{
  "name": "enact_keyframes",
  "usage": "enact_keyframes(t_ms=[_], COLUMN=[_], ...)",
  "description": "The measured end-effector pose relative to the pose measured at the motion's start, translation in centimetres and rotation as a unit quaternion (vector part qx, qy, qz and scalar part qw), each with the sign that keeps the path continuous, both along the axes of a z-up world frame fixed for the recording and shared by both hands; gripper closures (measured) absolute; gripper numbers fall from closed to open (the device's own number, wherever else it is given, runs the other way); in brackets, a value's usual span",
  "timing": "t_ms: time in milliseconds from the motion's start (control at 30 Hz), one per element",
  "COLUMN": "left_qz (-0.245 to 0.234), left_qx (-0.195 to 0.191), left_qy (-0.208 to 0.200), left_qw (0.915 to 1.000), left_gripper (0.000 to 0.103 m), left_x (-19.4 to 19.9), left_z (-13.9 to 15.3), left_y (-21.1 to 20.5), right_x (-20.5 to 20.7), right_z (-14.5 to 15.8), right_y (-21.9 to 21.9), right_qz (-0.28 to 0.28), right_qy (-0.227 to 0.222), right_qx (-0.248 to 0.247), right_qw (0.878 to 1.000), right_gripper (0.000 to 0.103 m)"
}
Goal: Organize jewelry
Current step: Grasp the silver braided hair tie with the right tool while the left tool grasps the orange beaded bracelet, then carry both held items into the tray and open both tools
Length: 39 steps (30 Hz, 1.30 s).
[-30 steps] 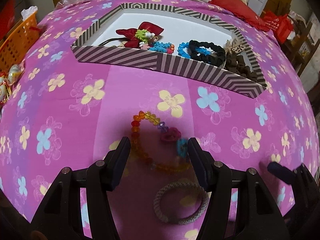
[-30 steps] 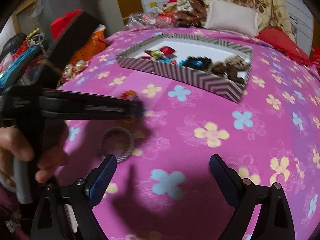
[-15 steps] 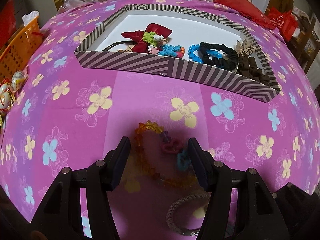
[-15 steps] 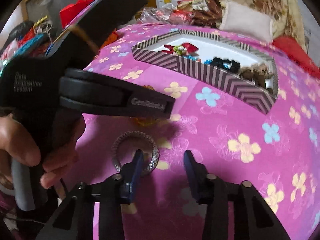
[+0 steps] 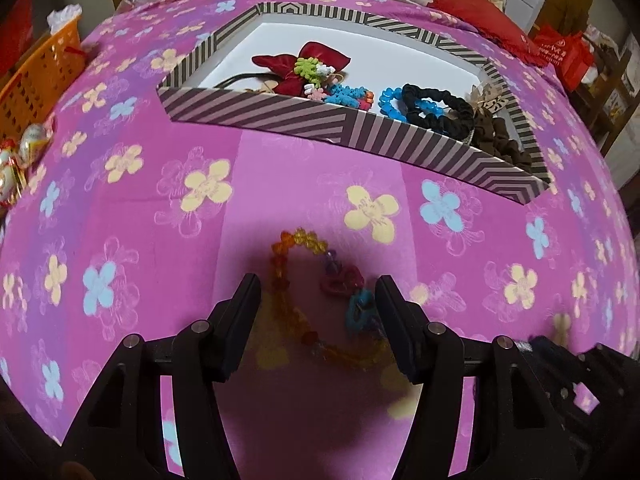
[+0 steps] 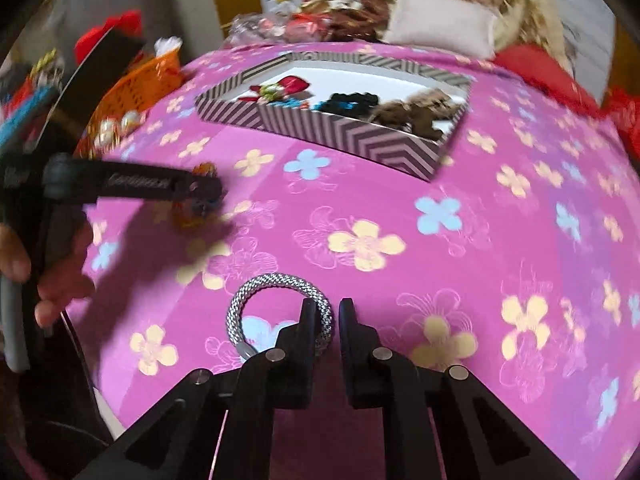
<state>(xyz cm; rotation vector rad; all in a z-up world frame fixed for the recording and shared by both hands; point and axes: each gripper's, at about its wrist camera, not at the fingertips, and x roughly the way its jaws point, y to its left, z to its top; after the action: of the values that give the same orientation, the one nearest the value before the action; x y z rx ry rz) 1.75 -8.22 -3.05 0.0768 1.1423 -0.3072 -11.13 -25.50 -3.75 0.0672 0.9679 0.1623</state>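
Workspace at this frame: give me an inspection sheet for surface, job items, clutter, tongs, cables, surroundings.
Surface: pink flowered bedspread.
Job's things: amber beaded bracelet with heart charms lies between the left tongs; silver-grey woven rope bangle has its right side pinched in the right tongs; striped cardboard tray holds a red bow, scrunchies and bead bands.
Clutter: orange plastic basket at the bed's left edge.
Grippers: left tongs open; right tongs shut on the bangle.
Cables: nothing seen.
Surroundings: cream pillow, red bags, cluttered shelves.
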Motion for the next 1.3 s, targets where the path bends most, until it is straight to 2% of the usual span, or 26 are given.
enact_keyframes(t_ms=[67,200,267,333,400,467,500,533,567,633,900,1300], left_qz=[0.000,-0.015,-0.018,-0.015,-0.013,-0.018,-0.021,-0.026,-0.033,-0.043,-0.029,-0.020], left_qx=[-0.006,0.006,0.012,0.018,0.026,0.036,0.037,0.032,0.027,0.015,-0.033,-0.067], left_qy=[0.000,-0.006,-0.007,-0.005,-0.011,-0.019,-0.024,-0.030,-0.038,-0.035,-0.037,-0.089], left_qw=[1.0000,0.9998,0.9997,0.9997,0.9995,0.9990,0.9988,0.9987,0.9984,0.9983,0.9983,0.9935], left_gripper=[0.044,0.044,0.044,0.044,0.044,0.044,0.044,0.055,0.075,0.090,0.091,0.093], left_x=[-0.4,-1.2,-1.3,-1.1,-0.9,-1.0,-1.1,-1.2,-1.3,-1.3,-1.9,-3.2], left_z=[0.3,0.4,0.1,-0.2,-0.3,-0.4,-0.4,-0.4,-0.3,-0.2,0.9,6.6], left_y=[0.1,-0.7,-1.1,-1.4,-1.5,-1.8,-1.9,-1.9,-2.0,-1.9,0.5,2.9], right_x=[-0.1,-0.4,-0.5,-0.4,-0.5,-0.6,-0.7,-0.7,-0.7,-0.7,-1.1,-1.2], right_z=[0.0,0.1,0.1,0.0,0.0,0.0,-0.1,-0.2,-0.2,-0.3,1.1,5.5], right_y=[-0.4,0.6,0.9,0.9,0.9,1.2,1.4,1.5,1.4,1.2,1.0,2.0], right_qz=[-0.005,0.007,0.010,0.012,0.012,0.021,0.021,0.021,0.021,0.020,0.020,0.030], right_qy=[0.001,-0.004,-0.006,-0.008,-0.012,-0.017,-0.022,-0.027,-0.030,-0.032,-0.048,-0.090], right_qx=[0.014,-0.008,-0.012,-0.006,-0.009,-0.024,-0.032,-0.037,-0.040,-0.031,-0.006,-0.009], right_qw=[1.000,1.000,1.000,1.000,1.000,0.999,0.999,0.999,0.999,0.999,0.999,0.995], right_gripper=[0.093,0.092,0.088,0.072,0.070,0.072,0.082,0.092,0.096,0.096,0.097,0.097])
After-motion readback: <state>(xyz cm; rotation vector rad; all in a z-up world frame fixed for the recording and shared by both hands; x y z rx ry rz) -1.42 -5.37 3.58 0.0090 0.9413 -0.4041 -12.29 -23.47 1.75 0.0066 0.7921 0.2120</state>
